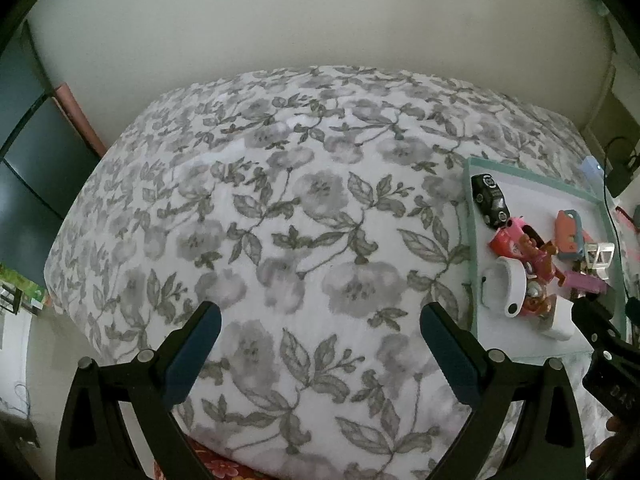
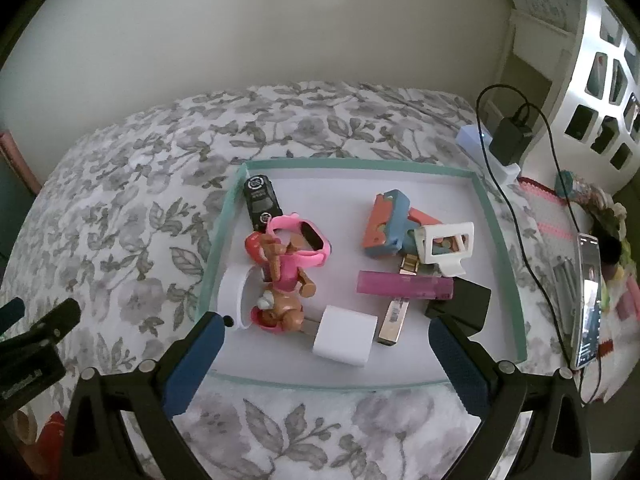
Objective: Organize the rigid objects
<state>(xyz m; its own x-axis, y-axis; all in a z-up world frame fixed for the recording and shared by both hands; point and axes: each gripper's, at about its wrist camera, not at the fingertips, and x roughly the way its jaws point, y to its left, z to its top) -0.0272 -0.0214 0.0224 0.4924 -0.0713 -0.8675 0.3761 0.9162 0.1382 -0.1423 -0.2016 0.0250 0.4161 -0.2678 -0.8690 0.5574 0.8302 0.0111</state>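
Bed (image 1: 280, 200): grey floral cover, fills both views; wall behind it; wide bare stretch left of the tray.
Tray (image 2: 502, 240): one, shallow, white floor with teal rim, lying on the bed's right part; far half of its floor is free, the near half crowded.
Left tongs (image 1: 320, 344): spread wide, blue pads empty, over bare floral cover; touching nothing; tray just to their right.
Right tongs (image 2: 326, 354): spread wide, holding nothing, poised at the tray's near rim; white charger cube lies between the pad tips, no contact seen.
Phone (image 2: 586, 300): one, on edge beyond the tray's right rim, screen lit.
Black adapter (image 2: 510, 140): one, with cable, past the tray's far right corner.
Toy car (image 2: 260, 200): one, black, far left corner of the tray, close against the rim.
Orange-blue case (image 2: 386, 220): one, mid-right in the tray, under a white clip (image 2: 444, 246).
Pink watch (image 2: 304, 242): one, band looped, resting on the brown figures.
Brown figures (image 2: 286, 288): two, piled together, near left.
White cup (image 2: 236, 296): one, on its side at the left rim.
Pink tube (image 2: 404, 286): one, lying flat.
Charger cube (image 2: 344, 336): one, white, near rim.
Gold stick (image 2: 394, 320): one, touching the tube; kind cannot be told.
Black block (image 2: 464, 304): one, near right.
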